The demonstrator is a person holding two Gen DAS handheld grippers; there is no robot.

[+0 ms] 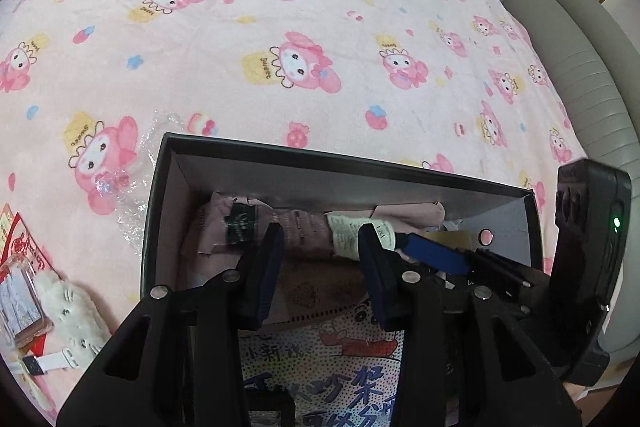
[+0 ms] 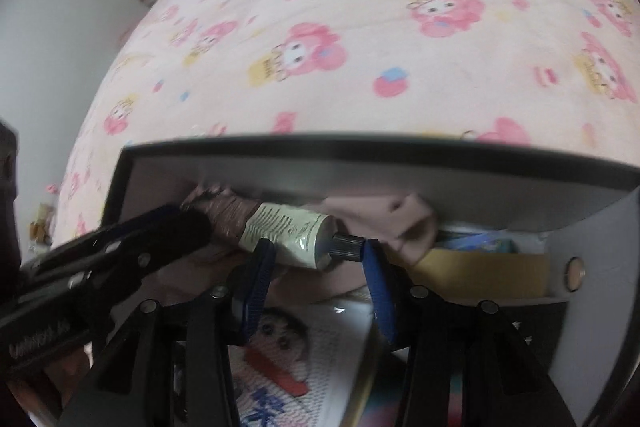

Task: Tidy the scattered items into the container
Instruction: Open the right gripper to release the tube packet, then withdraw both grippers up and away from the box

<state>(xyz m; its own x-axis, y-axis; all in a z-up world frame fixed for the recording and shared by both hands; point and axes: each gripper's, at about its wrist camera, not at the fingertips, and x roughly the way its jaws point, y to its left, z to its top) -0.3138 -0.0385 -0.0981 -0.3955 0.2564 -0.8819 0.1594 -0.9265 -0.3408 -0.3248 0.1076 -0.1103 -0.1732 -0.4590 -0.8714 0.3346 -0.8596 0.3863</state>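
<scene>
A black cardboard box (image 1: 320, 157) (image 2: 360, 147) stands on the pink patterned blanket. Inside lie pink cloth (image 1: 296, 227) (image 2: 400, 219), a cream tube with a black cap (image 2: 288, 231) (image 1: 348, 235) and a comic-print packet (image 1: 344, 363) (image 2: 296, 355). My left gripper (image 1: 320, 239) is open over the box, empty, above the pink cloth. My right gripper (image 2: 316, 251) is open with its fingers on either side of the tube's cap end, not closed on it. The right gripper's blue fingers (image 1: 436, 253) show in the left wrist view.
Left of the box on the blanket lie crinkled clear plastic (image 1: 136, 187), a white fluffy sock (image 1: 72, 315), a clear plastic case (image 1: 20, 303) on a red packet (image 1: 24, 239), and a small watch (image 1: 36, 365). A beige padded bed edge (image 1: 580, 67) runs along the right.
</scene>
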